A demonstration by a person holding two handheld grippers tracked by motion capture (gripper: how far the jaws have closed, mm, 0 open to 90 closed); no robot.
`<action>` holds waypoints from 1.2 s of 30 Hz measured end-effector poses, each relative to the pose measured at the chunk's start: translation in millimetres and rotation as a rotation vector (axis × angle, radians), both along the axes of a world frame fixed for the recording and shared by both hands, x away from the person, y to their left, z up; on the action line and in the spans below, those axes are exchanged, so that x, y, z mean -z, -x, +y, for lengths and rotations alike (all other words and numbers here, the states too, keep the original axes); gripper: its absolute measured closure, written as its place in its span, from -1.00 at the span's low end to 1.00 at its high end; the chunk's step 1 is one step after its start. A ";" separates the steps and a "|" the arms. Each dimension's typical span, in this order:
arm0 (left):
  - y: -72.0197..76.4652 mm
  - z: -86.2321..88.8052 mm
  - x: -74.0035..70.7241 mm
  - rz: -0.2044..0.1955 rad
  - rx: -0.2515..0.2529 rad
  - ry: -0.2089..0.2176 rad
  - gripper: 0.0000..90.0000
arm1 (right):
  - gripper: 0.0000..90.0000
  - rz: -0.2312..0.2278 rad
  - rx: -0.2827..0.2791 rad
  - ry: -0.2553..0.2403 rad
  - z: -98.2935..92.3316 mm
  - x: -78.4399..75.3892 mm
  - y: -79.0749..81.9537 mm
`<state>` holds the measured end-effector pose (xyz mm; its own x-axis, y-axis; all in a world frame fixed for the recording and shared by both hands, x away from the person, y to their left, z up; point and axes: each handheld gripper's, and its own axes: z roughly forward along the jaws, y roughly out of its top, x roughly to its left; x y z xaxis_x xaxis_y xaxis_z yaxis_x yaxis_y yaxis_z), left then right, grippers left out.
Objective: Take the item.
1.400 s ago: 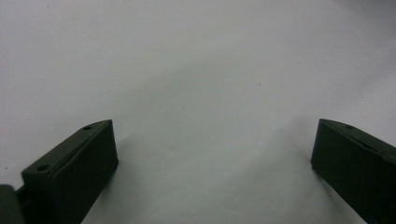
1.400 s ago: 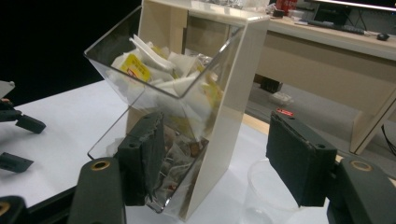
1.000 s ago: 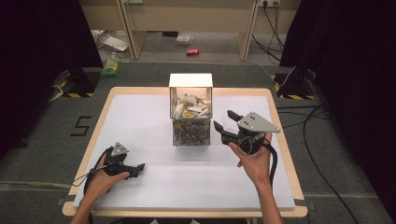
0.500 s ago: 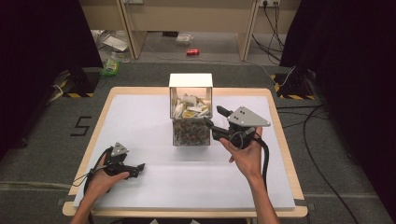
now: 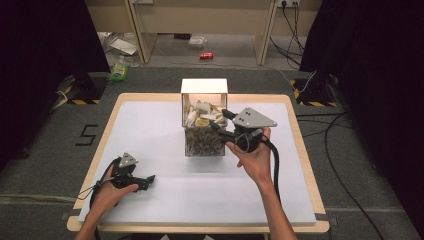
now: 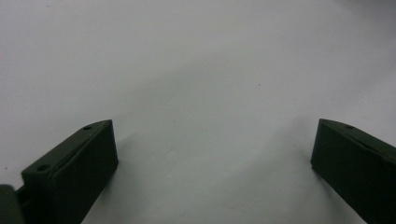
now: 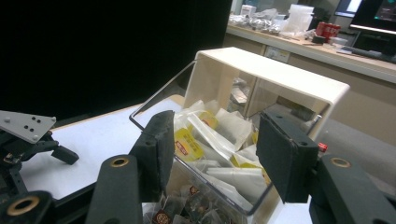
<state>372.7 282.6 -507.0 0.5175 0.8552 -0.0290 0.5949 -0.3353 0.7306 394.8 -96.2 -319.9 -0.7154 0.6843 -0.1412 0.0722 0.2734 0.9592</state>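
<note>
The right gripper (image 5: pixel 220 120) has moved left over the clear box (image 5: pixel 204 145) of sachets (image 7: pixel 212 140), jaws narrowing, nothing gripped yet; left gripper (image 5: pixel 150 178) rests open.

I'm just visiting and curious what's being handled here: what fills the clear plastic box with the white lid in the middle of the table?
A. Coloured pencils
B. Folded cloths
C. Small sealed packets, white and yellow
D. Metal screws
C: the right gripper view looks into the clear plastic box and shows small white and yellow packets piled inside, with the right gripper open just above them.
</note>
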 end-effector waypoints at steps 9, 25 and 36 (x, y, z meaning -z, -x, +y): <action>0.1 -0.1 0.0 0.000 -0.001 0.001 -1.00 | 0.11 0.012 -0.020 0.030 11.4 0.1 -9.3; 0.1 0.1 -0.1 0.002 -0.001 0.000 -1.00 | 0.34 0.031 -0.031 0.078 24.5 5.9 -25.6; 0.1 0.1 -0.1 0.002 -0.001 0.000 -1.00 | 0.96 0.031 -0.033 0.098 27.6 10.6 -32.4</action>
<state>372.6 282.6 -506.8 0.5163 0.8558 -0.0305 0.5968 -0.3341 0.7295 427.2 -68.6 -330.5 -0.7423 0.6444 -0.1835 0.0910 0.3683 0.9252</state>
